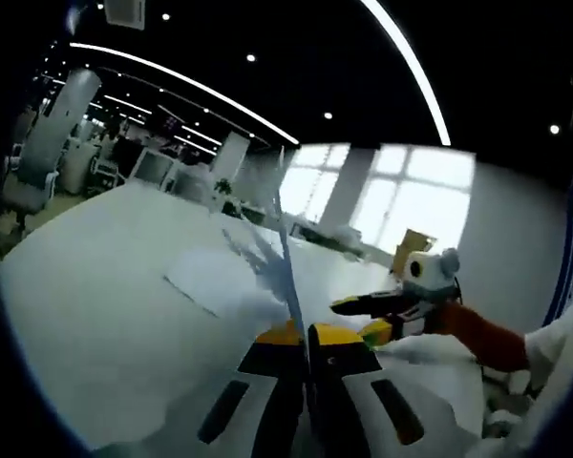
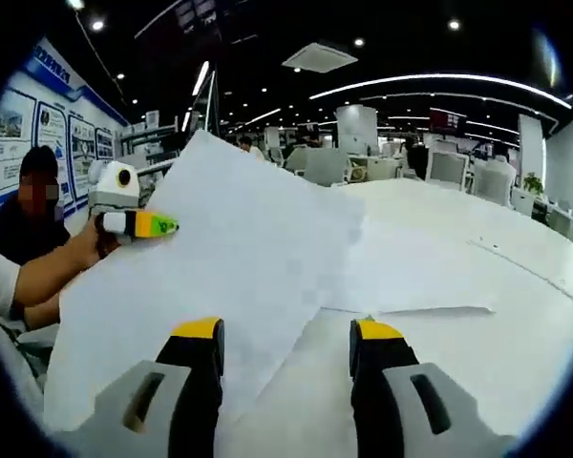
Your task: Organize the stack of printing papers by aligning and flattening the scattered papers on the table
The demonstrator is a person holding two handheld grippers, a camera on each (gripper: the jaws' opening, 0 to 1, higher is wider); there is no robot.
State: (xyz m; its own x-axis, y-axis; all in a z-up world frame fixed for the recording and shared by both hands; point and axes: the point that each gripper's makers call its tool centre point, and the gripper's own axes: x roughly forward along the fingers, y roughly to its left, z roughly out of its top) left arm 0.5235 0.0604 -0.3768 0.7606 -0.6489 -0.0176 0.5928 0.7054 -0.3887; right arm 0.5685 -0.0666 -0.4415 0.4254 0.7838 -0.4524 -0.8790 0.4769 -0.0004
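My left gripper [image 1: 306,336] is shut on a white sheet [image 1: 285,239] that I see edge-on, rising straight up from between its yellow tips. In the right gripper view that same sheet [image 2: 239,258] is large and tilted up off the table, held at its left edge by the left gripper [image 2: 153,226] in a person's hand. My right gripper [image 2: 286,334] stands open just in front of the sheet's lower edge. It also enters the left gripper view from the right as the right gripper [image 1: 363,307]. More white papers [image 2: 430,277] lie flat on the white table [image 2: 516,324].
A flat paper [image 1: 215,277] lies on the table [image 1: 86,286] left of the held sheet. Office chairs [image 2: 449,167] stand along the table's far edge. A person [image 2: 24,224] sits beside a wall of posters [image 2: 53,124]. Windows [image 1: 392,196] are beyond the table.
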